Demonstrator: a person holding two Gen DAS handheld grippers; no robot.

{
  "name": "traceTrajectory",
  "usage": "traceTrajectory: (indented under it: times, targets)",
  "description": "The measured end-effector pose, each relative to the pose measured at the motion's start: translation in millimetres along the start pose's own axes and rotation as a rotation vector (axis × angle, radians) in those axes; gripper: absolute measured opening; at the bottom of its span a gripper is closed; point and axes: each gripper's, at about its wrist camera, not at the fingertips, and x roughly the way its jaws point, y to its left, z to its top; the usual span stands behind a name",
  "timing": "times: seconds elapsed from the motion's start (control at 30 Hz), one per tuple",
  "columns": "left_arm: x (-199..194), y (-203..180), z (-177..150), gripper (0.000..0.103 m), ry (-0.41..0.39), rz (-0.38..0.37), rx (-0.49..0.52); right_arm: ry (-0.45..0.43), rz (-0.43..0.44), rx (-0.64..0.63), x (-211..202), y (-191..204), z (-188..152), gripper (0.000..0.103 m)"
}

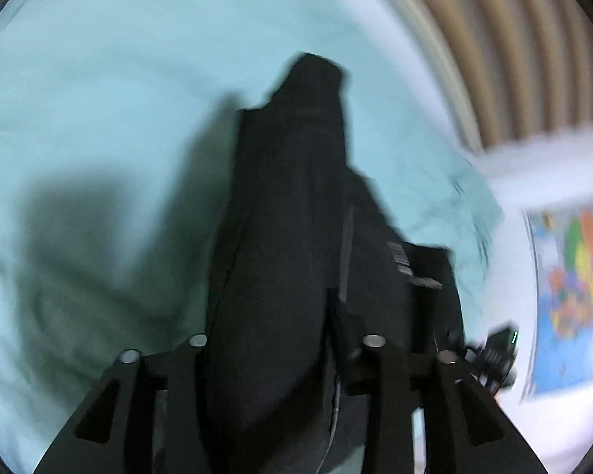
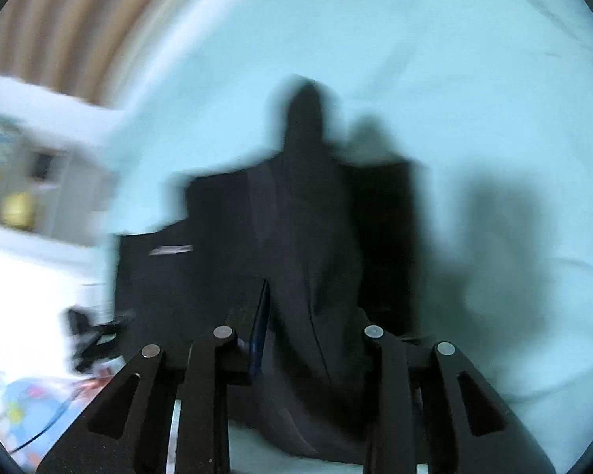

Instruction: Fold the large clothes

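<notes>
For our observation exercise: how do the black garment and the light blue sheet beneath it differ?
The black garment is dark; the light blue sheet is pale. The garment is bunched and lifted between the left gripper fingers; the sheet lies spread out. The garment covers little; the sheet fills most of each view. Both are cloth.

Surface: pale turquoise bed sheet [image 1: 99, 126], wrinkled.
Wall: beige vertical-ribbed panel [image 1: 506, 39].
Side: colourful map poster [image 1: 569, 292], blurred.
Shelf: possibly yellow object [image 2: 17, 209].

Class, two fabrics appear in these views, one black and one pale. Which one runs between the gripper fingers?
The black garment runs between both grippers' fingers; the pale turquoise sheet lies spread beneath it, ungripped.
</notes>
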Motion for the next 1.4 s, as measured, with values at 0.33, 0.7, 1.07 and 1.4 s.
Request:
traceTrajectory:
  times: [0.33, 0.7, 1.07, 1.4]
  targets:
    - [-60, 19, -7, 0.055, -0.115, 0.065, -0.068, -0.061, -0.147, 0.136, -35, -44, -15, 0.054]
    - [12, -94, -18, 0.055, -0.031, 0.282, 0.378, -0.109, -0.213, -0.349, 14, 109, -16, 0.052]
    - [38, -62, -4, 0.053, -0.007, 0.337, 0.34, 0.055, -0.233, -0.212, 126, 81, 19, 0.046]
    - [-12, -67, -51, 0.054, -0.061, 0.411, 0.386, -0.029, -0.297, -0.255, 24, 69, -40, 0.053]
